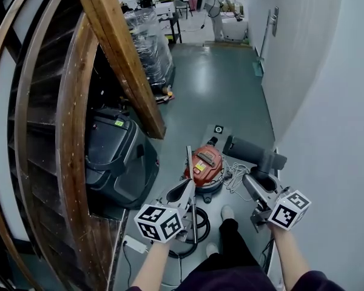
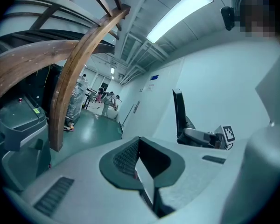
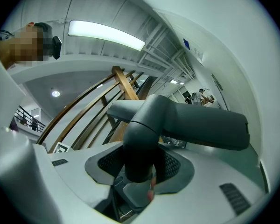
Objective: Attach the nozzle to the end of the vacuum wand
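In the head view my left gripper (image 1: 185, 190) is shut on a thin silver vacuum wand (image 1: 189, 162) that stands nearly upright across its jaws. The left gripper view shows the jaws of the left gripper (image 2: 140, 169) together, with a pale strip of the wand (image 2: 147, 181) between the pads. To its right, my right gripper (image 1: 258, 177) is shut on the neck of a dark grey floor nozzle (image 1: 249, 149). The right gripper (image 3: 140, 167) has its pads around that round neck, and the nozzle (image 3: 196, 122) has its wide head lying crosswise above. Wand and nozzle are apart.
A red canister vacuum (image 1: 204, 165) sits on the green floor below both grippers, with its black hose (image 1: 200, 226) coiled near the person's shoes (image 1: 227, 212). A wooden staircase (image 1: 118, 53) and a black machine (image 1: 118, 153) are at left. A white wall (image 1: 327, 102) runs along the right.
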A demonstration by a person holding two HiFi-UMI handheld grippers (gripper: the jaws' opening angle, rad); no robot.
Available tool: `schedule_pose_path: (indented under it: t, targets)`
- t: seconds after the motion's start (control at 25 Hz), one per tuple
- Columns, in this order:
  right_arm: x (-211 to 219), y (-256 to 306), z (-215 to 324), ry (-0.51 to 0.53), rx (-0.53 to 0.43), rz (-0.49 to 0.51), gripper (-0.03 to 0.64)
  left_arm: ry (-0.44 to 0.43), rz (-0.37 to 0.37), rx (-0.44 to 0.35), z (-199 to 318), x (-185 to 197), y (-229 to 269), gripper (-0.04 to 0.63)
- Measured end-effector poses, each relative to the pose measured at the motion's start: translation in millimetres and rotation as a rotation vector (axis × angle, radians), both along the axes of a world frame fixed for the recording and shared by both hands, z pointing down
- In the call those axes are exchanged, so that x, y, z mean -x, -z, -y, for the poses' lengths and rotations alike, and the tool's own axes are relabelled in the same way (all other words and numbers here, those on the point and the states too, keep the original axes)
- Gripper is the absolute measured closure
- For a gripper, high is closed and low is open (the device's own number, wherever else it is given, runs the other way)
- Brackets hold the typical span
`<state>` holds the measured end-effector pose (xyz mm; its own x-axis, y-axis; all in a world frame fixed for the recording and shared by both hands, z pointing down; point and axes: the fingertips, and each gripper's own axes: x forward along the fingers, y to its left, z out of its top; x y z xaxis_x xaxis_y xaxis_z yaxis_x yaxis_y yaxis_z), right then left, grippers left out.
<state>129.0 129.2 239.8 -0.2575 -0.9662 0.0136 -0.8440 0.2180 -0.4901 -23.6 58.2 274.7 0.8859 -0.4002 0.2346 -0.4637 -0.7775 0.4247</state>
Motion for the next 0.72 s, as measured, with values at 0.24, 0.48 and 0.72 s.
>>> schedule_pose_path:
  t: [0.24,0.48,0.72]
  targets:
    - [-17,-9,47,0.039,0.006,0.017,0.433,0.046,0.013,0.018,40,-14,-14,0.591]
    - [-47,-27,111,0.089,0.012,0.043,0.433,0.097,0.034,0.051,90,-37,-35,0.591]
    - [-64,-43,178,0.145,0.050,0.064,0.433,0.136,0.054,0.081,140,-61,-51,0.591]
